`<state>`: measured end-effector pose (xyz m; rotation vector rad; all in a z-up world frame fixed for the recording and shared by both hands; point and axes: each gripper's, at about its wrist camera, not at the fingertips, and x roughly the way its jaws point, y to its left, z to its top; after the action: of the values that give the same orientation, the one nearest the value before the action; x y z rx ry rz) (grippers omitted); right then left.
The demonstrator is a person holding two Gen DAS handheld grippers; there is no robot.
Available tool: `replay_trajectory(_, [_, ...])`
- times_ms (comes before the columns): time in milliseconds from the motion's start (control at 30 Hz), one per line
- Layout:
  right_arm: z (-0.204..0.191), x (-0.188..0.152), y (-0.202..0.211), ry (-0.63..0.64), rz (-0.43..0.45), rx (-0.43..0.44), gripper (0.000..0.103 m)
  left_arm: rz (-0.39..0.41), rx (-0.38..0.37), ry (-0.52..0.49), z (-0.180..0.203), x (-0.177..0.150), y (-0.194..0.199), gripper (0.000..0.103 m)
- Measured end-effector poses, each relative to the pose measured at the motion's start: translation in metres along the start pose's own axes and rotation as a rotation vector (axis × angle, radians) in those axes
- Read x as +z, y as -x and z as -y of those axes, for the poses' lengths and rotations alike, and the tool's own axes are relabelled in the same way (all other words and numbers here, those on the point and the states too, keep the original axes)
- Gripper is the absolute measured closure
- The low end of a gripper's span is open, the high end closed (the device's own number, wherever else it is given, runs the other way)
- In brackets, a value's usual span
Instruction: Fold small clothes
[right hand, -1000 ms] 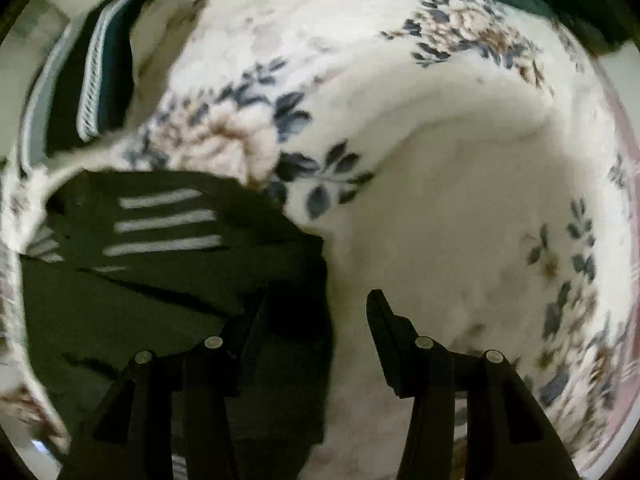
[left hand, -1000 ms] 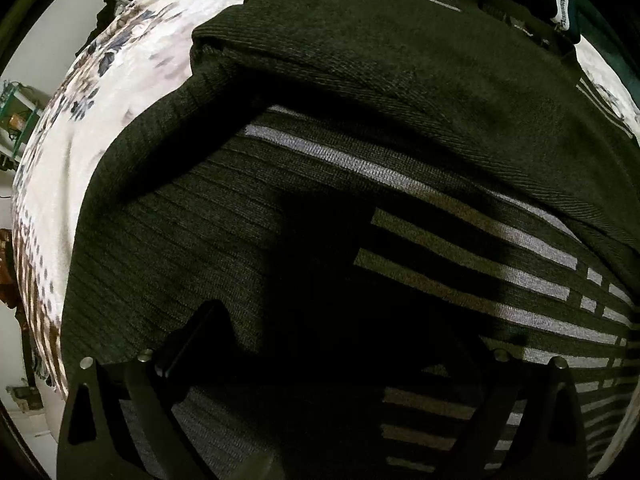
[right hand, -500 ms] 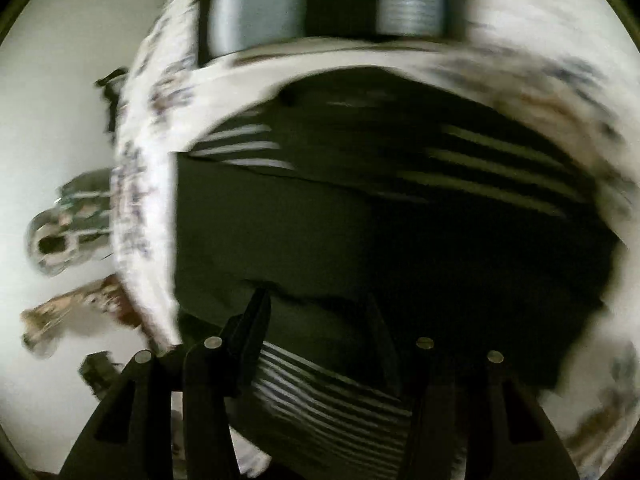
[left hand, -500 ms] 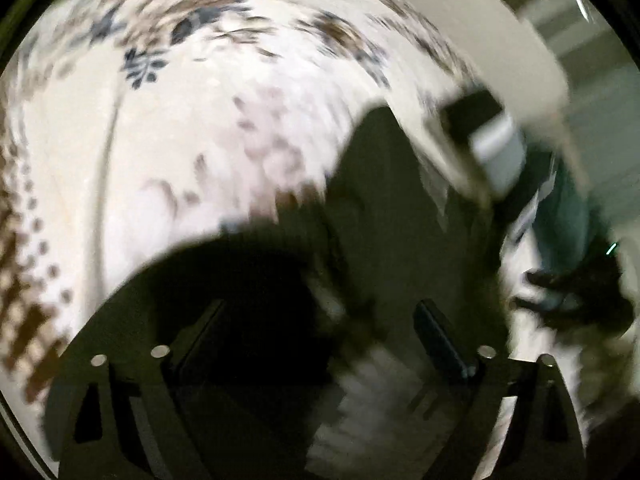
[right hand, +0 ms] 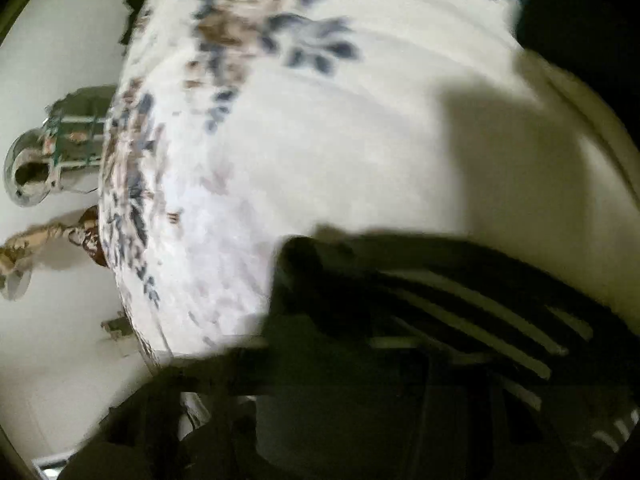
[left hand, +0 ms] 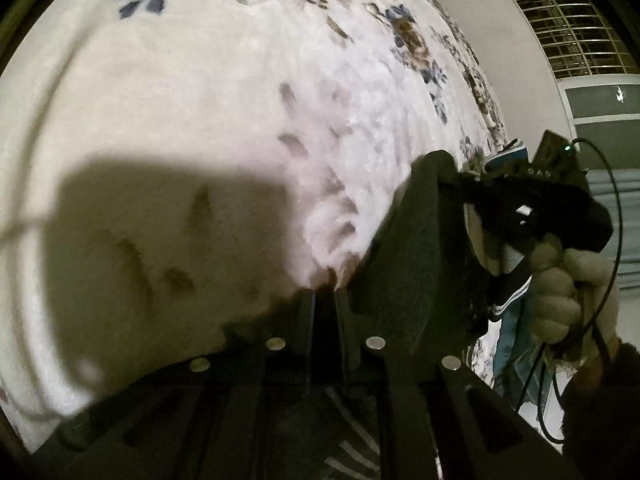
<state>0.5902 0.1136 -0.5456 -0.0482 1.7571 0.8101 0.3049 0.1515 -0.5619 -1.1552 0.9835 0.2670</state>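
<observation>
Lifting the sweater point(left hand: 412, 248) above the bed point(left hand: 200, 100), the left claw point(left hand: 325, 300) is pinched nearly closed on its edge; the right claw point(left hand: 452, 178) grips the opposite corner (its own view too blurred to confirm). Folding looks midway, unfinished.

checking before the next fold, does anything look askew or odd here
Nothing damaged or spilled. The dark striped sweater hangs bunched between the left tongs and right tongs, lifted off the floral blanket.
</observation>
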Motion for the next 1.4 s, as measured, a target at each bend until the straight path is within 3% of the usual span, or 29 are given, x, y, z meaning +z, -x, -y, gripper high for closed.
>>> replay_trajectory(167, [0.008, 0.021, 0.024, -0.069, 0.137, -0.095, 0.101, 0.005, -0.007, -0.008, -0.006, 0.006, 0.000, 0.096])
replay_trajectory(333, [0.023, 0.034, 0.014, -0.082, 0.110, -0.144, 0.101, -0.035, 0.006, -0.024, -0.004, 0.017, -0.004, 0.094])
replay_trajectory(400, [0.029, 0.038, 0.010, -0.122, 0.073, -0.075, 0.098, -0.066, 0.030, -0.026, -0.001, 0.022, -0.001, 0.092])
replay_trajectory(467, [0.038, 0.029, 0.024, -0.178, 0.074, 0.000, 0.082, -0.076, 0.096, -0.079, 0.006, 0.027, 0.008, 0.090])
replay_trajectory(500, [0.045, 0.018, 0.038, -0.204, 0.099, 0.041, 0.060, -0.063, 0.168, -0.139, 0.014, 0.030, 0.014, 0.081])
replay_trajectory(533, [0.051, 0.007, 0.052, -0.224, 0.119, 0.073, 0.046, -0.040, 0.209, -0.198, 0.021, 0.031, 0.021, 0.074])
replay_trajectory(567, [0.059, -0.010, 0.069, -0.249, 0.143, 0.105, 0.044, -0.008, 0.235, -0.252, 0.028, 0.033, 0.029, 0.054])
replay_trajectory(600, [0.069, -0.030, 0.086, -0.274, 0.166, 0.124, 0.044, 0.032, 0.268, -0.316, 0.038, 0.034, 0.040, 0.024])
replay_trajectory(633, [0.079, -0.051, 0.103, -0.293, 0.180, 0.129, 0.044, 0.058, 0.285, -0.357, 0.044, 0.034, 0.046, 0.013])
replay_trajectory(667, [0.090, -0.077, 0.120, -0.309, 0.191, 0.120, 0.044, 0.091, 0.302, -0.403, 0.051, 0.032, 0.053, 0.009])
replay_trajectory(733, [0.114, -0.128, 0.149, -0.351, 0.211, 0.090, 0.044, 0.147, 0.307, -0.493, 0.069, 0.026, 0.065, 0.009])
replay_trajectory(867, [0.181, -0.240, 0.206, -0.486, 0.273, 0.015, 0.044, 0.203, 0.338, -0.605, 0.103, -0.003, 0.074, 0.009])
replay_trajectory(933, [0.229, -0.297, 0.231, -0.594, 0.326, -0.009, 0.036, 0.211, 0.365, -0.640, 0.119, -0.031, 0.070, 0.009])
replay_trajectory(1033, [0.301, -0.341, 0.244, -0.690, 0.363, 0.001, 0.036, 0.201, 0.421, -0.656, 0.128, -0.076, 0.058, 0.009])
replay_trajectory(1133, [0.368, -0.346, 0.231, -0.700, 0.358, 0.009, 0.036, 0.167, 0.489, -0.631, 0.119, -0.125, 0.045, 0.009])
replay_trajectory(1233, [0.418, -0.326, 0.208, -0.668, 0.352, 0.047, 0.036, 0.146, 0.586, -0.615, 0.108, -0.178, 0.033, 0.009])
replay_trajectory(1333, [0.432, -0.290, 0.172, -0.588, 0.315, 0.113, 0.036, 0.123, 0.674, -0.613, 0.097, -0.220, 0.022, 0.009])
replay_trajectory(1400, [0.435, -0.270, 0.145, -0.542, 0.224, 0.150, 0.036, 0.099, 0.704, -0.608, 0.090, -0.242, 0.019, 0.009])
